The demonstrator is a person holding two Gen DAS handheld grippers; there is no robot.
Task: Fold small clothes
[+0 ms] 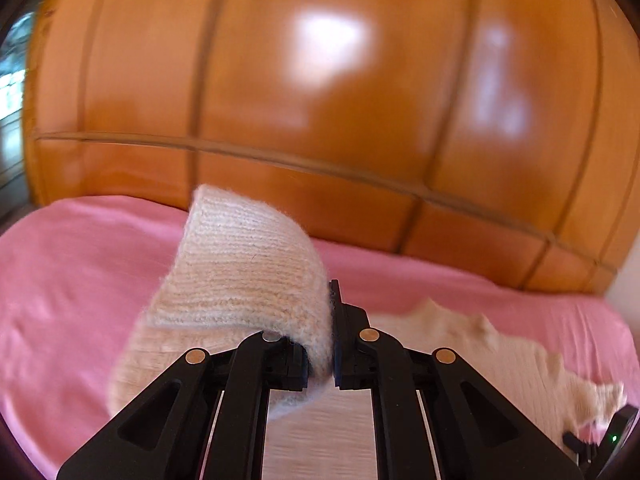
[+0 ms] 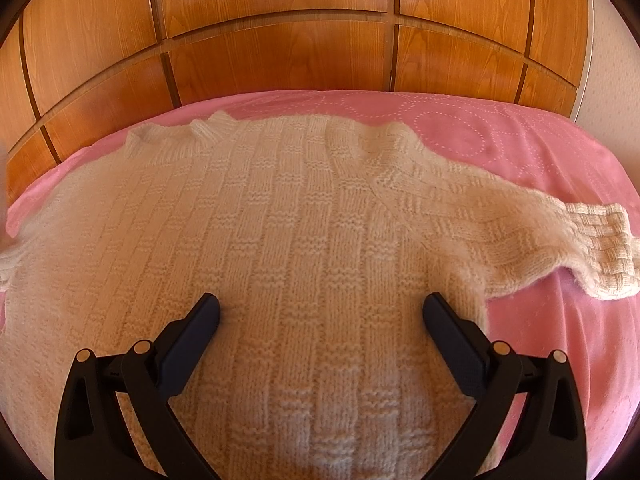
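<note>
Partly blurred sweater (image 2: 288, 240), cuff (image 1: 244, 264) hiding fingertips (image 1: 335, 304)

Cream knit sweater (image 2: 280, 240) flat on pink bedding — one sleeve cuff (image 1: 244, 264) lifted, pinched.

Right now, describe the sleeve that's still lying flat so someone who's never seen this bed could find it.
On the pink bedsheet in front of the wooden panels lies a cream knitted sweater. Its flat sleeve stretches out to the right, ending in a basket-weave cuff; the other sleeve is pinched up in the left gripper.
</note>
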